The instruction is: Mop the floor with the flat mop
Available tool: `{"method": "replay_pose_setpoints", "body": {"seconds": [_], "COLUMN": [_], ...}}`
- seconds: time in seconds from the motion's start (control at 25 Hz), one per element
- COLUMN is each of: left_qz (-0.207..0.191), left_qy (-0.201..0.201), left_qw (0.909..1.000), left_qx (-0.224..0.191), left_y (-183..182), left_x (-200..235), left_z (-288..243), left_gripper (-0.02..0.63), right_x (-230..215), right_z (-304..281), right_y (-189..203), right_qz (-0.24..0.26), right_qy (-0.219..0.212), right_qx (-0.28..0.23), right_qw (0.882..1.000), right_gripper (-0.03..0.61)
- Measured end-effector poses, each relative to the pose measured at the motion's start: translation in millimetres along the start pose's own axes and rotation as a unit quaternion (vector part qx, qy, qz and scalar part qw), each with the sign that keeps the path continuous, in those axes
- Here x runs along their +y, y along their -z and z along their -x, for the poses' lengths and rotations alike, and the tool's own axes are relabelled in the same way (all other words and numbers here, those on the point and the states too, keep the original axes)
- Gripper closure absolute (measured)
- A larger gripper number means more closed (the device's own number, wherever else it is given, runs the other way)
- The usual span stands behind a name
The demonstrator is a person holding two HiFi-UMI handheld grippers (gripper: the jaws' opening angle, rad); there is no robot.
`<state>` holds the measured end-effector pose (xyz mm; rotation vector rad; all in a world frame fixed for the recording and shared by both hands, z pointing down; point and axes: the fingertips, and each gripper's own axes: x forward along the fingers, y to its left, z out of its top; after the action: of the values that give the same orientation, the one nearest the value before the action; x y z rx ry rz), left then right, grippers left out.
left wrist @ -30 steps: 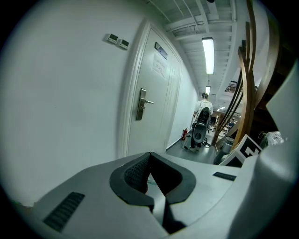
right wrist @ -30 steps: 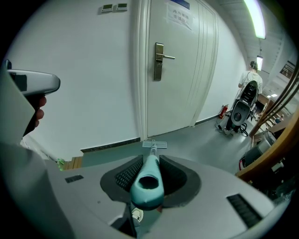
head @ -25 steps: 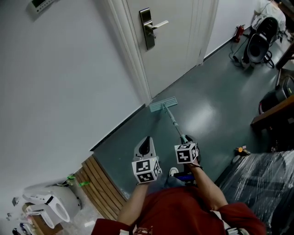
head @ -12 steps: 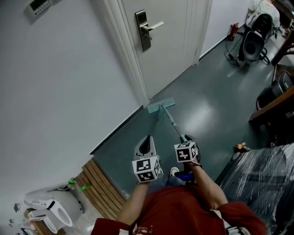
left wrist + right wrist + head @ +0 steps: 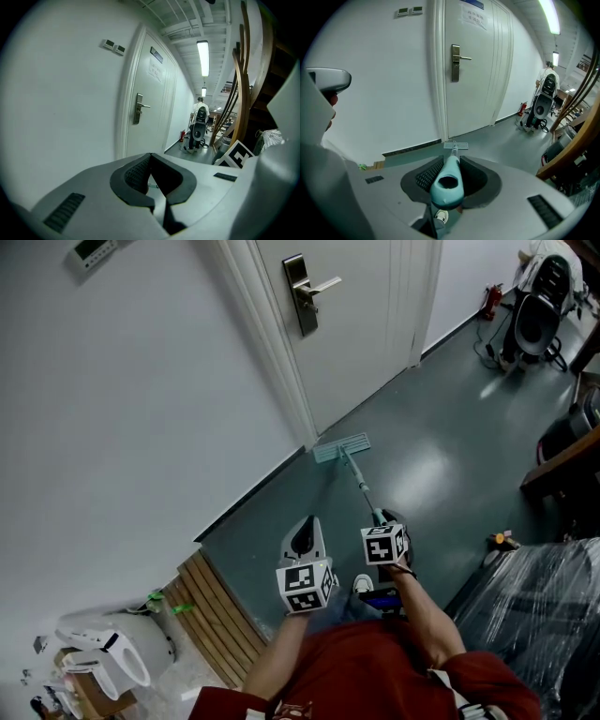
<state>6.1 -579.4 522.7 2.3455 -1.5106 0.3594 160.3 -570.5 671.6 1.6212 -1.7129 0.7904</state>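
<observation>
The flat mop's teal head [image 5: 340,447] lies on the grey-green floor [image 5: 441,465] at the foot of the white door frame, and shows small in the right gripper view [image 5: 455,146]. Its thin pole [image 5: 361,486] runs back to my right gripper [image 5: 385,521], which is shut on the teal handle end [image 5: 447,183]. The handle sits between the right gripper's [image 5: 451,165] dark pads. My left gripper [image 5: 303,538] hangs to the left of the pole, apart from it. In its own view the left gripper [image 5: 151,157] is shut with nothing in it.
A white door with a metal lever handle [image 5: 309,292] stands just beyond the mop head. Wooden slats [image 5: 211,615] and a white appliance [image 5: 103,657] lie at the lower left. A plastic-wrapped bundle [image 5: 539,615], dark furniture [image 5: 562,465] and a floor machine [image 5: 539,320] line the right side.
The head view has swung slightly. The mop head stays by the door frame, and both grippers keep their places and their states.
</observation>
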Motion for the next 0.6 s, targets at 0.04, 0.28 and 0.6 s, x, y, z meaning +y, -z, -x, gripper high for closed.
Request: {"method": "replay_pose_setpoints", "body": {"seconds": [0.04,0.28,0.6], "left_qz": [0.0,0.009,0.014], "left_qy": [-0.002,-0.007,0.009], "left_qw": [1.0,0.9999,0.9999], "left_qx": [0.0,0.001,-0.003], "left_y": [2,20,40], "left_x": [-3,-22,-20], "left_z": [3,25,64], "left_gripper": [0.598,0.598,0.598], "right_x": [-2,-9,14], "right_z": [1,15,43], "right_y": [3,26,57], "right_qz": [0.0,0.004,0.003], "right_qy": [-0.001,-0.003,0.008], "right_qx": [-0.001,0.002,0.005], "right_qw": [1.0,1.0,1.0], "right_gripper": [0.462,0.462,0.462]}}
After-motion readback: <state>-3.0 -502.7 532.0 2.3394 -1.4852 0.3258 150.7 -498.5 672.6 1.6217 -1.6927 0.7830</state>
